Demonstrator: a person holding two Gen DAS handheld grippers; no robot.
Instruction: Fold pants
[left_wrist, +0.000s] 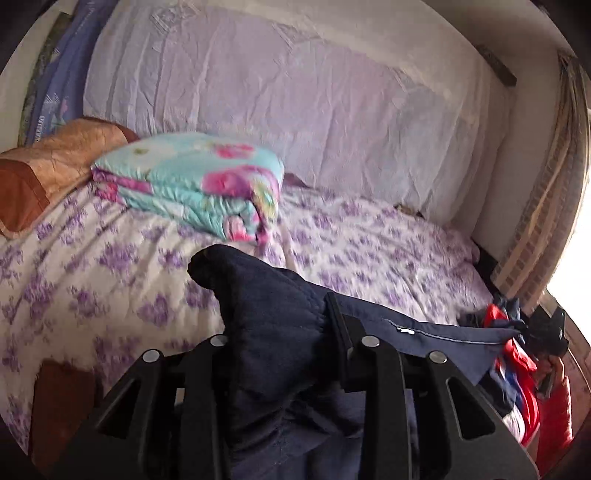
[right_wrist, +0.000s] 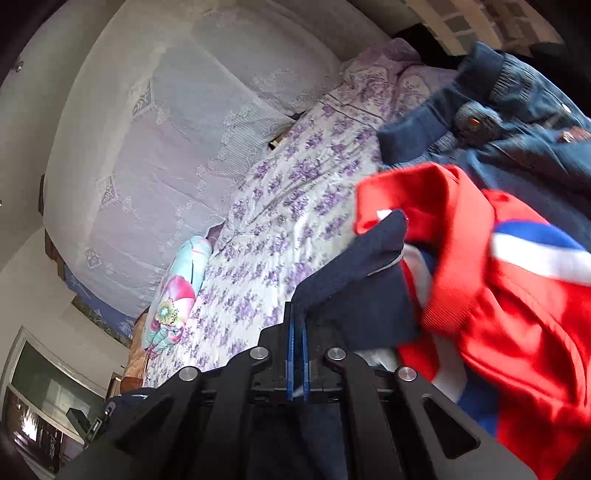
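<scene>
Two wrist views, close over a bed

Both look forward and downward; the right view is rolled sideways; both share the floral sheet (left_wrist: 110, 258) (right_wrist: 280, 206).

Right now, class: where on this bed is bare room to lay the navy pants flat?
Free: purple-flowered bedspread between the folded turquoise floral quilt and the left gripper. Crowded: the red, white and blue garment and denim jeans beside the window.

Both claws (left_wrist: 280, 332) (right_wrist: 297, 332) clamped (jaws tight)

I cannot read any text, label or number here. On the blue cloth (left_wrist: 44, 107) at the far left edge I see some pale marks — too blurred to read.
</scene>
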